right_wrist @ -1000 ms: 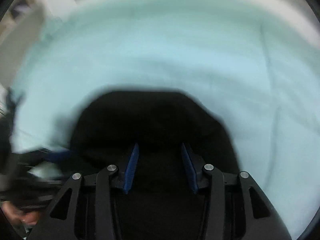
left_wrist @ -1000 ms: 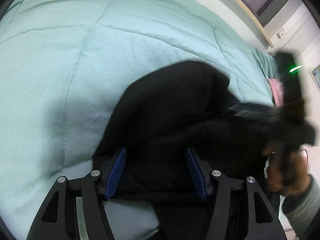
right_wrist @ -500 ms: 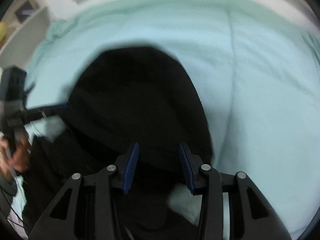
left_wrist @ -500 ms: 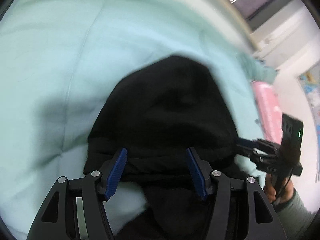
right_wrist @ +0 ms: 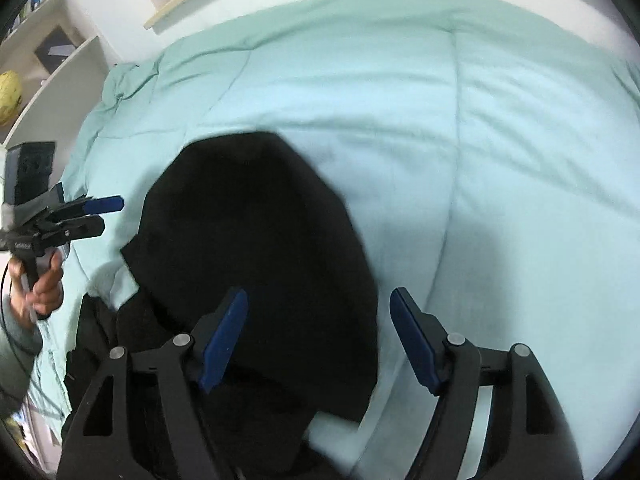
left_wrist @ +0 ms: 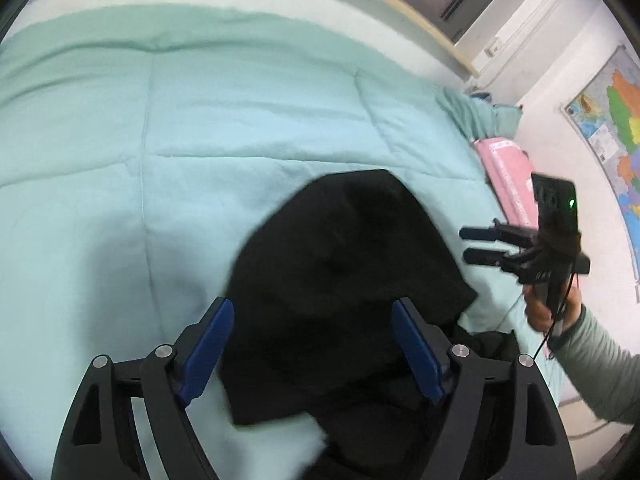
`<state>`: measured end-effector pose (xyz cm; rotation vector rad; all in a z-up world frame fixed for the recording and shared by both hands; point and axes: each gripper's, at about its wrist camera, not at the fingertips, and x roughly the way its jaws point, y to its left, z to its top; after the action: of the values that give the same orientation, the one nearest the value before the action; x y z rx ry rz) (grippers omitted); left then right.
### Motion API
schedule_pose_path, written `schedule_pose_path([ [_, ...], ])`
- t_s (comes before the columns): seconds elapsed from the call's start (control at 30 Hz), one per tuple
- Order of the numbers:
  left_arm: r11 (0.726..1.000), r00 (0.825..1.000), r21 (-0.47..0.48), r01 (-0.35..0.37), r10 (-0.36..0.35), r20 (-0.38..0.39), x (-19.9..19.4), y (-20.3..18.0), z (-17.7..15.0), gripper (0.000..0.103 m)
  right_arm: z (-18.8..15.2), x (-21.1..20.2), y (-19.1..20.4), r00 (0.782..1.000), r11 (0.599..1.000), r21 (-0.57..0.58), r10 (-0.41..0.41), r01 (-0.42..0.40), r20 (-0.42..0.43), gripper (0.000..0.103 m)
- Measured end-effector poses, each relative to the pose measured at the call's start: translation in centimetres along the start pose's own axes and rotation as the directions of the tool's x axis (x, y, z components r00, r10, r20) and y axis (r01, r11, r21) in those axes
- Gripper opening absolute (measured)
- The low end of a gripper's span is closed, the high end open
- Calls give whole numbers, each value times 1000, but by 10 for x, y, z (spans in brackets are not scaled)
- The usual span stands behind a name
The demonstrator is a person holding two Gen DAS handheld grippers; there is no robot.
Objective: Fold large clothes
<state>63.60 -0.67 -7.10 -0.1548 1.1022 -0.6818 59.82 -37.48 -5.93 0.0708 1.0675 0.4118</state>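
Note:
A black garment (left_wrist: 344, 280) lies folded in a dark heap on the mint quilt (left_wrist: 160, 120), its near part trailing off the bed edge. My left gripper (left_wrist: 312, 352) hovers above its near side, jaws opening; the cloth shows below the blue pads and neither pad touches it. My right gripper (right_wrist: 320, 340) hangs over the garment's (right_wrist: 256, 248) right edge, its jaws opening too, with nothing pinched. Each gripper shows in the other's view, off the garment's side: the right gripper (left_wrist: 468, 245) and the left gripper (right_wrist: 104, 214), both held in a hand.
A pink item (left_wrist: 508, 188) lies at the bed's far right corner under a wall map (left_wrist: 612, 128). A wooden headboard edge (left_wrist: 400, 0) runs along the back. White shelves (right_wrist: 48, 60) with a yellow ball (right_wrist: 8, 96) stand left of the bed.
Both grippers' jaws have widened and let go of the black cloth. Both have risen and drawn back, and the right one has swung off to the side. The garment now rests folded over.

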Motion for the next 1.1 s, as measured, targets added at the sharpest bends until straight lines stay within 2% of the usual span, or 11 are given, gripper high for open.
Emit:
schedule_pose_path([
  [0.1, 993, 990, -66, 98, -104, -91, 31, 21, 15, 82, 19, 24, -25, 995, 996, 3, 84, -84, -55, 77],
  [0.17, 978, 971, -110, 176, -191, -143, 54, 27, 22, 82, 32, 52, -16, 989, 992, 5, 125, -125, -82, 77],
  [0.3, 976, 955, -85, 201, -215, -205, 95, 13, 14, 81, 37, 104, -5, 975, 985, 14, 171, -171, -143, 77],
  [0.33, 979, 958, -73, 190, -201, -206, 100, 9, 14, 80, 39, 117, 7, 969, 981, 19, 194, -193, -155, 70],
  [0.4, 982, 963, -42, 182, -186, -196, 103, -1, 14, 54, 35, 126, 13, 954, 968, 1, 247, -251, -171, 42],
  [0.43, 982, 964, -22, 187, -187, -187, 98, -6, 12, 43, 35, 125, 20, 954, 968, -27, 242, -250, -175, 33],
  [0.53, 982, 975, 37, 184, -178, -134, 59, -21, 2, 29, 29, 100, 47, 973, 970, -133, 183, -201, -138, 20],
  [0.63, 978, 981, 93, 184, -177, -77, 4, -55, -17, 28, 16, 45, 82, 987, 964, -217, 145, -155, -62, 19],
  [0.8, 974, 994, 198, 107, -108, -6, -79, -128, -75, 28, -31, -48, 147, 997, 944, -327, 65, -46, 48, 19],
  [1.0, 961, 998, 275, -21, 6, 57, -142, -187, -165, 29, -115, -111, 217, 989, 908, -405, -62, 111, 132, 19],
  [1.1, 942, 990, 308, -132, 111, 85, -145, -209, -209, 31, -164, -121, 243, 967, 869, -433, -173, 239, 186, 19],
])
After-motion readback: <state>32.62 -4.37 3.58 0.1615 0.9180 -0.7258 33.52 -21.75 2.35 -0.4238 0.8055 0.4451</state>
